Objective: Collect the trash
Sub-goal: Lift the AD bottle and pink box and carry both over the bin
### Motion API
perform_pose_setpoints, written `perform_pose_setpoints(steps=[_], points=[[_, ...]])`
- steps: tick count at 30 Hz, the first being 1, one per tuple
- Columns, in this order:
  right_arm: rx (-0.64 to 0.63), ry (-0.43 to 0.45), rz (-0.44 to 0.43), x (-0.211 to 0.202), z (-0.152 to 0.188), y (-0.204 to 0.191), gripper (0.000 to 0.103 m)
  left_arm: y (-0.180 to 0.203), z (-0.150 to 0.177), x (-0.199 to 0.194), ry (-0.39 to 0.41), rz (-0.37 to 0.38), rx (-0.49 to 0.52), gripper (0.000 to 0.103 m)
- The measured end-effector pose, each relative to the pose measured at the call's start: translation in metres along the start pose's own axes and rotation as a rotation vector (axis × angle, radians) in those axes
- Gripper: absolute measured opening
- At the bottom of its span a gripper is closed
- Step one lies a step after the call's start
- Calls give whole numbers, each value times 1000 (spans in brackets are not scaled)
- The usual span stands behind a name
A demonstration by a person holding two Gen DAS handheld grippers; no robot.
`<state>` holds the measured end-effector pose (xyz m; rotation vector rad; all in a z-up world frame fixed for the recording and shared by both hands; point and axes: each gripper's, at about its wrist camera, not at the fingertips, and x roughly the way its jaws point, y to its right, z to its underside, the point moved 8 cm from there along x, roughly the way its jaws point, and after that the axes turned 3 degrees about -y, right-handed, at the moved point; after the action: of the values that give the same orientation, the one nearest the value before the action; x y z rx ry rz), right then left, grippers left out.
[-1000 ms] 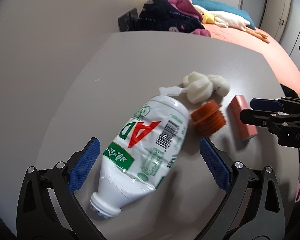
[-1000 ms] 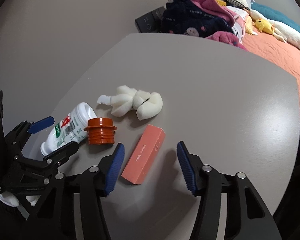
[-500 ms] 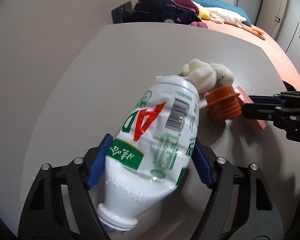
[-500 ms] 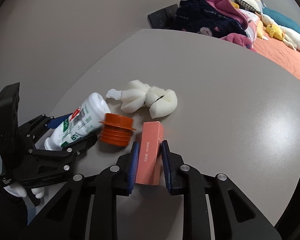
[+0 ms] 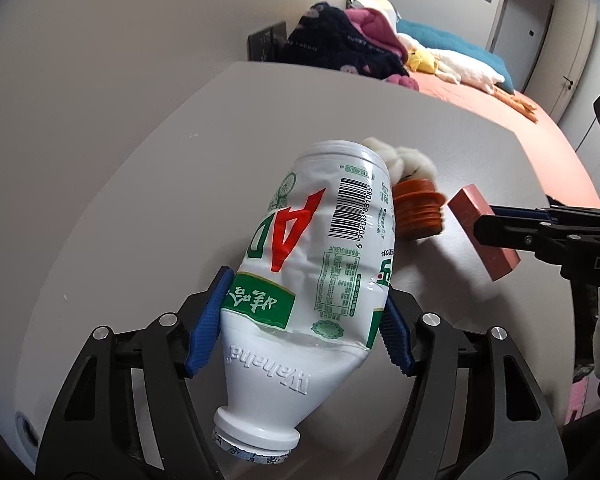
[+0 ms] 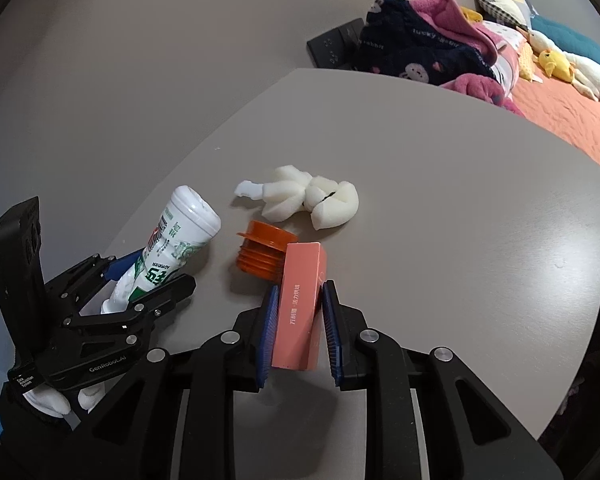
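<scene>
With my left tongs (image 5: 304, 320) clamping the dented white plastic bottle (image 5: 320, 264) and right tongs (image 6: 298, 328) gripping the slim salmon-pink carton (image 6: 302, 304), orange ribbed cap (image 6: 262, 254) and white foam scraps (image 6: 308, 200) remain on the worktop (image 6: 460, 240).

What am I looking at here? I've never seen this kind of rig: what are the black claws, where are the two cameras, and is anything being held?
No robot: a person holds a two-finger gripper in each hand, with a fisheye camera on each looking along its fingers. In the left wrist view, the left gripper has just been closing and clamps a crumpled white bottle. In the right wrist view, the right gripper is clamped on a pink box. Still lying on the grey table are an orange ribbed cap and a white foam wad. A bed with clothes and soft toys lies beyond.
</scene>
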<state>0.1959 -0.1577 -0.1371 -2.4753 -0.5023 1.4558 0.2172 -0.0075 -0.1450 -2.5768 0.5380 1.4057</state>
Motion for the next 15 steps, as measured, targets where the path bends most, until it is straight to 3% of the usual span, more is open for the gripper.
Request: perform_pose_setpoints(steps=[15], points=[[2,92,-16,-71,1,20,24,61,-21,-37,65,14,39,66]])
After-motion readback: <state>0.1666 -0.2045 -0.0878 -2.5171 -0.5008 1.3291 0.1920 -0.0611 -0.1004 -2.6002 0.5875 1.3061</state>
